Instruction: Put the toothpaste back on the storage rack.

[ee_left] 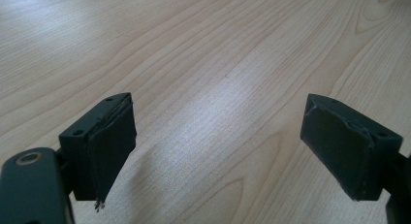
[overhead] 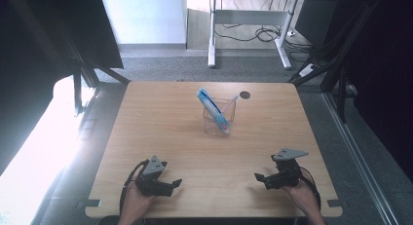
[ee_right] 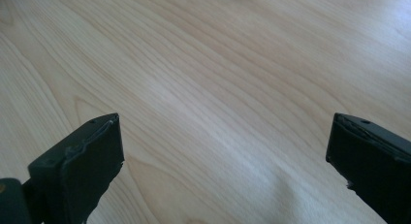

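Two hands come in at the near edge of the bench [overhead: 160, 132], each holding a black tool: the left tool [overhead: 176, 184] and the right tool [overhead: 259, 178] rest low over bare wood, tips turned toward one another, well apart. Both stand with jaws spread wide and nothing between them; the left gripper view shows the pads [ee_left: 114, 146] apart over plain grain, and the right gripper view shows the same, pads [ee_right: 94, 158] wide with only wood ahead. A grey three-cornered plate rides on top of each.

Farther up the bench, near its middle and slightly toward the far side, stands a clear cup [overhead: 218, 119], upright. A blue-and-white packet [overhead: 213, 109] leans inside it, its top tipped toward the person's left and rising above the rim, with a thin pale stick, perhaps a brush handle, slanting the other way. What the packet holds is too small to tell.

By the look of it the cup is light, thin-walled and smooth, so it would likely slide or tip if nudged at the rim; a hold low on its wall seems safer. The packet looks flat and light with some flex, best pinched across its faces at the exposed upper end, while the other tool steadies the cup.

Beyond the bench: grey floor, white desk legs, loose cables.
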Demonstrator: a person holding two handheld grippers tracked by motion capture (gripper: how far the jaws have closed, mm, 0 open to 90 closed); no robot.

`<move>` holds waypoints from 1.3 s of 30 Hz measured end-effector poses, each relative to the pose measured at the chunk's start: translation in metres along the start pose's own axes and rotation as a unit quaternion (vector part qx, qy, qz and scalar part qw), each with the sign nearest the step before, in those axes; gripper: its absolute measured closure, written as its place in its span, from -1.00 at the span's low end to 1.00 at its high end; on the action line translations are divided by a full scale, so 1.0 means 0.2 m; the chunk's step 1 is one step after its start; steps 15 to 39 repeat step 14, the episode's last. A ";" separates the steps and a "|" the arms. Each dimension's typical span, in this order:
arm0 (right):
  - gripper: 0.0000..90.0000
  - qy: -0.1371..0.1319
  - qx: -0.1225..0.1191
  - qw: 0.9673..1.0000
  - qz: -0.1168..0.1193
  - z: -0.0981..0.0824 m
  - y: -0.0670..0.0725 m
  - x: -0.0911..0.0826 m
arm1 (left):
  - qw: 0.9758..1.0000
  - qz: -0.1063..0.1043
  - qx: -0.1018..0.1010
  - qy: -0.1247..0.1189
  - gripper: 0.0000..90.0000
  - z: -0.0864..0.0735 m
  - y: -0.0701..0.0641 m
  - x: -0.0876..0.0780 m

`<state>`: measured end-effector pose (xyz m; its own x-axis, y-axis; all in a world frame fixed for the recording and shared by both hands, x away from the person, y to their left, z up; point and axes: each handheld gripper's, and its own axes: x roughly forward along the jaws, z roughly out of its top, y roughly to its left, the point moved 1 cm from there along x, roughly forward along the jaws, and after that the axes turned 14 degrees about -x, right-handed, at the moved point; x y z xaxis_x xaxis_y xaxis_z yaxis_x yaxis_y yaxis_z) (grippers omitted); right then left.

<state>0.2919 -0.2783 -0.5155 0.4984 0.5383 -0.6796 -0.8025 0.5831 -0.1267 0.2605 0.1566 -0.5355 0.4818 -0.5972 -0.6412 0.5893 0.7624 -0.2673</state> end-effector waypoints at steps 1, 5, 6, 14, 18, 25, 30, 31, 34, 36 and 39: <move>-1.00 0.002 0.002 1.000 -0.002 -0.02 0.00 0.00 | 1.000 0.001 0.001 0.001 -0.71 0.00 0.00 0.00; -1.00 0.012 0.003 1.000 -0.008 -0.07 0.02 0.00 | 1.000 0.006 0.005 0.004 -0.71 0.00 0.00 0.01; -1.00 0.014 0.001 1.000 -0.010 -0.08 0.02 0.00 | 1.000 0.006 0.007 0.005 -0.71 0.00 -0.01 0.01; -1.00 0.027 -0.002 1.000 -0.008 -0.12 0.03 0.01 | 0.999 0.027 0.012 0.019 -0.71 0.00 -0.01 0.02; -1.00 0.027 -0.002 1.000 -0.008 -0.12 0.03 0.01 | 0.999 0.027 0.012 0.019 -0.71 0.00 -0.01 0.02; -1.00 0.027 -0.002 1.000 -0.008 -0.12 0.03 0.01 | 0.999 0.027 0.012 0.019 -0.71 0.00 -0.01 0.02; -1.00 0.027 -0.002 1.000 -0.008 -0.12 0.03 0.01 | 0.999 0.027 0.012 0.019 -0.71 0.00 -0.01 0.02; -1.00 0.027 -0.002 1.000 -0.008 -0.12 0.03 0.01 | 0.999 0.027 0.012 0.019 -0.71 0.00 -0.01 0.02; -1.00 0.027 -0.002 1.000 -0.008 -0.12 0.03 0.01 | 0.999 0.027 0.012 0.019 -0.71 0.00 -0.01 0.02; -1.00 0.027 -0.002 1.000 -0.008 -0.12 0.03 0.01 | 0.999 0.027 0.012 0.019 -0.71 0.00 -0.01 0.02; -1.00 0.027 -0.002 1.000 -0.008 -0.12 0.03 0.01 | 0.999 0.027 0.012 0.019 -0.71 0.00 -0.01 0.02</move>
